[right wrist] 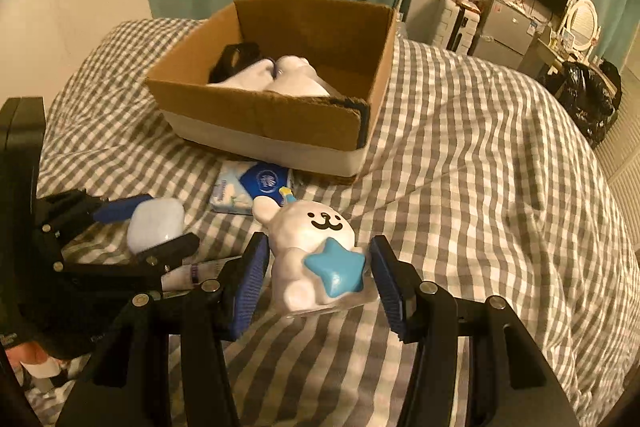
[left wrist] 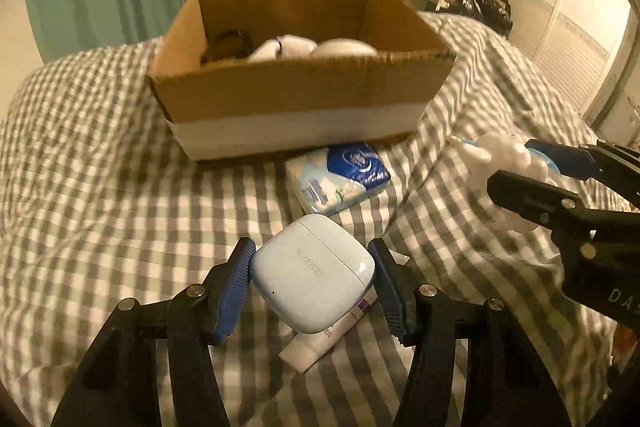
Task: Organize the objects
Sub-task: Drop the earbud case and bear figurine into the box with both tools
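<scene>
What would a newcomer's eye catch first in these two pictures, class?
The white rabbit figurine with a blue star, between the right hand-held gripper's fingers above the checked bedcover. Next, the pale blue earbud case between the left hand-held gripper's fingers. Behind both stands the open brown cardboard box.

box: cardboard box (left wrist: pixel 296 107) on bed (left wrist: pixel 100 187), far side
in box: socks (right wrist: pixel 256 77), dark item behind
tissue pack (left wrist: pixel 340 175): just before box
earbuds case (left wrist: pixel 312 273): nearer than pack, between left tongs (left wrist: pixel 312 285), over tube (left wrist: pixel 320 341)
rabbit figurine (right wrist: pixel 316 251): right of case, between right tongs (right wrist: pixel 318 277)
</scene>
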